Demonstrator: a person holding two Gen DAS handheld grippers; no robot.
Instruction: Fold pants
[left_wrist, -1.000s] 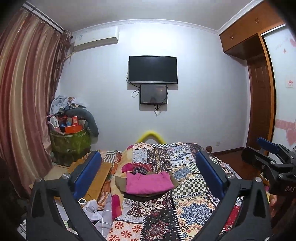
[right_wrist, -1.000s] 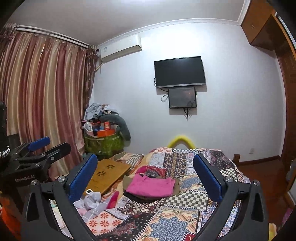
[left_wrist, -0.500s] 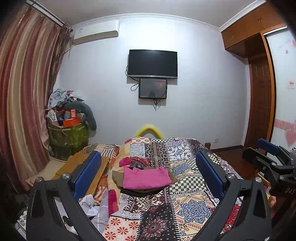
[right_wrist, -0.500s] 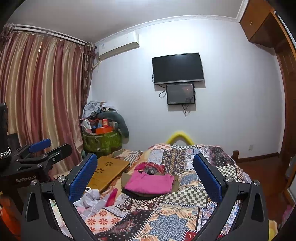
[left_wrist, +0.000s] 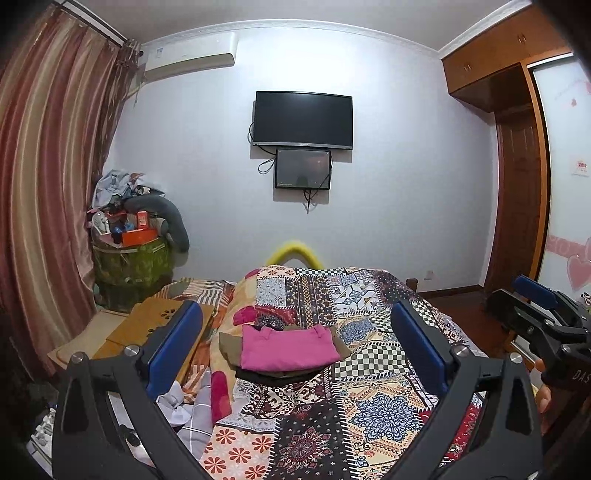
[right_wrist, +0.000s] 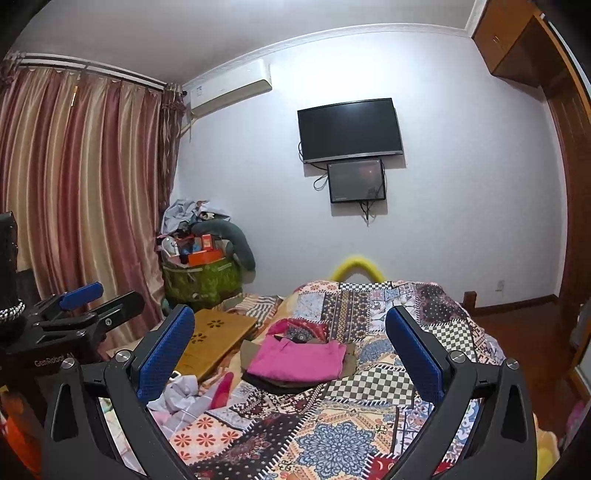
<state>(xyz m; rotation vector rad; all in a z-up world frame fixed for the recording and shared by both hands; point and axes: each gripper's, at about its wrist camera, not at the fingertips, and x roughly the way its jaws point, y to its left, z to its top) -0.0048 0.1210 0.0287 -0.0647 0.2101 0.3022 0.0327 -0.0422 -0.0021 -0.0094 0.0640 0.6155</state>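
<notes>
A stack of folded clothes lies mid-bed on the patchwork quilt (left_wrist: 369, 369). A pink garment (left_wrist: 288, 349) is on top, with olive (left_wrist: 227, 341) and dark pieces under it. I cannot tell which piece is the pants. My left gripper (left_wrist: 297, 345) is open and empty, held above the near part of the bed and well short of the stack. My right gripper (right_wrist: 290, 350) is also open and empty, and the pink garment (right_wrist: 295, 360) shows between its blue pads (right_wrist: 166, 350). Each gripper appears at the edge of the other's view.
Crumpled white and grey clothes (left_wrist: 184, 406) and a red item (left_wrist: 220, 391) lie at the bed's left edge. A wooden lap table (left_wrist: 155, 325) sits beside them. A green cluttered bin (left_wrist: 129, 266) stands by the curtain (left_wrist: 44, 184). A TV (left_wrist: 303, 120) hangs on the far wall, and a wardrobe (left_wrist: 517, 184) stands on the right.
Both views have tipped slightly downward, so the TV and the clothes stack sit a little higher in frame. The grippers stay open and the clothes have not moved.
</notes>
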